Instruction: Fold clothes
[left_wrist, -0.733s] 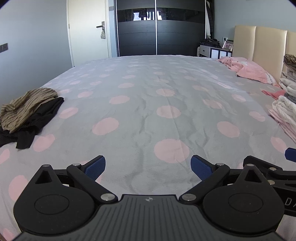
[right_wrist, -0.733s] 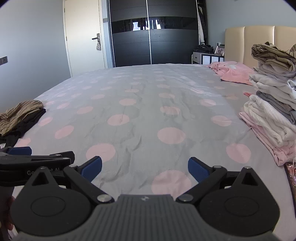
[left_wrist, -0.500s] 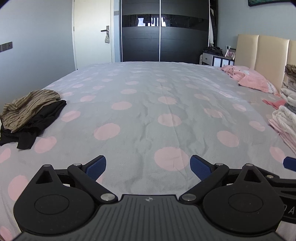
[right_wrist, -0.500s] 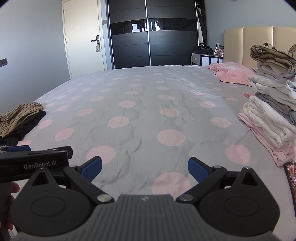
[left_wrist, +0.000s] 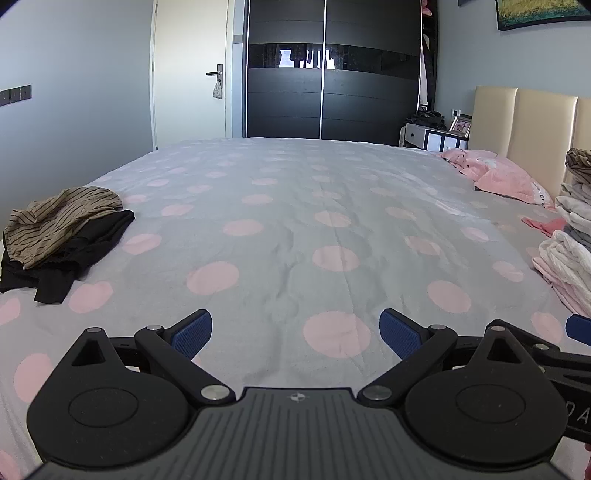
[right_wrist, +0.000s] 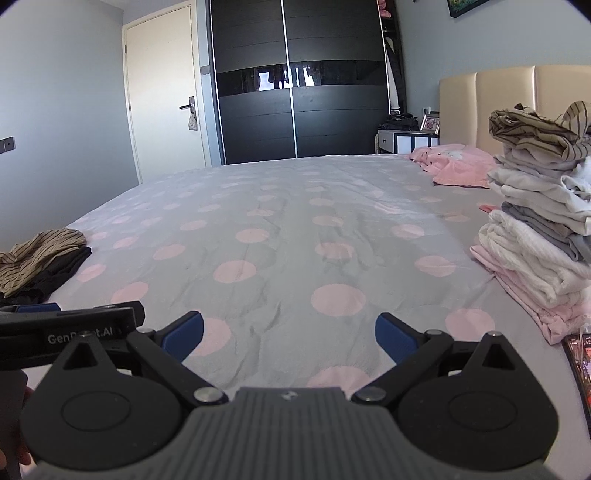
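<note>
Two claws (left_wrist: 295, 334) (right_wrist: 289, 338), spread, empty

Bed (left_wrist: 295, 229) in foreground. Loose clothes (left_wrist: 62, 236) at its left edge. Folded stack (right_wrist: 539, 229) at right edge, pillow (left_wrist: 502, 177) behind it against headboard (left_wrist: 524, 129). Wardrobe (left_wrist: 332, 74) beyond bed, door (left_wrist: 188, 74) left of wardrobe, nightstand (left_wrist: 432, 136) right.

My left black plastic two-finger gripper (left_wrist: 295, 334) carried ribbed blue pads (left_wrist: 192, 338) on angular black link arms with silver pivot screws, round black discs at seven and five o'clock, and a grey ribbed housing bearing a small round emblem. My right black plastic two-finger gripper (right_wrist: 289, 338) looked identical. White "GenRobot.AI" lettering marked the left one's flank at nine o'clock in the right view.
</note>
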